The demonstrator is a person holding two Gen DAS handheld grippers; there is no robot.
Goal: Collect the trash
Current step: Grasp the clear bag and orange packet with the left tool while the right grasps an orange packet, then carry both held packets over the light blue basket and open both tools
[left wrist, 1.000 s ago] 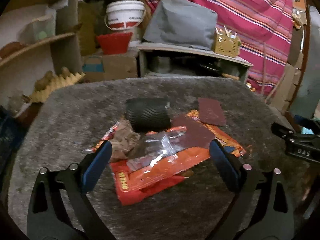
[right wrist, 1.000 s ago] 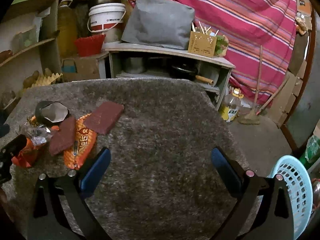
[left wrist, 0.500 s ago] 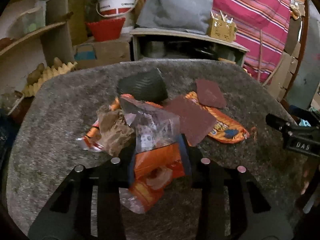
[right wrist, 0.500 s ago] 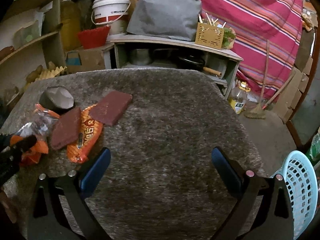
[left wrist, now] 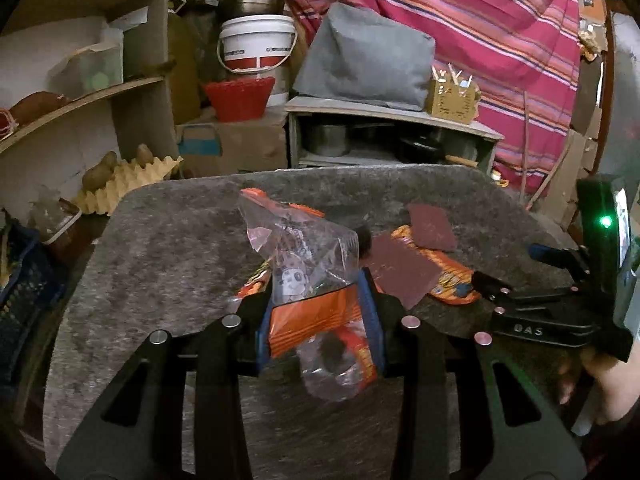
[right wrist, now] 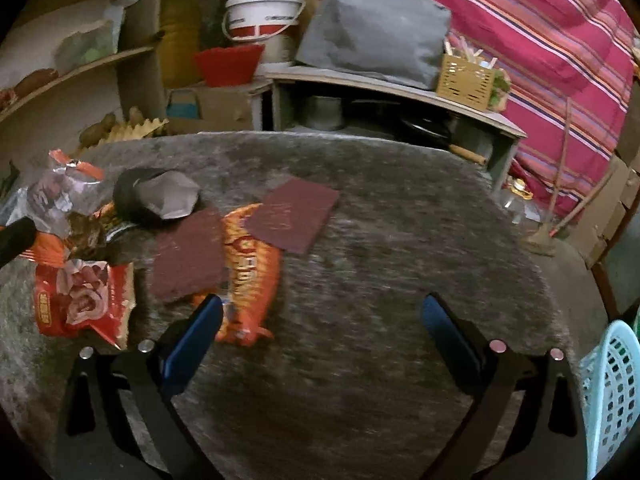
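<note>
The left gripper point(left wrist: 320, 316) is pinching light, crinkly wrappers point(left wrist: 308, 280) mid-bundle; the right gripper's point(right wrist: 320, 332) fingers are spread, holding nothing.

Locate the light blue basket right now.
Right wrist view: the light blue basket sits at the lower right edge, off the grey table, just right of the open right gripper.

Dim, fisheye-warped, slight motion blur
</note>
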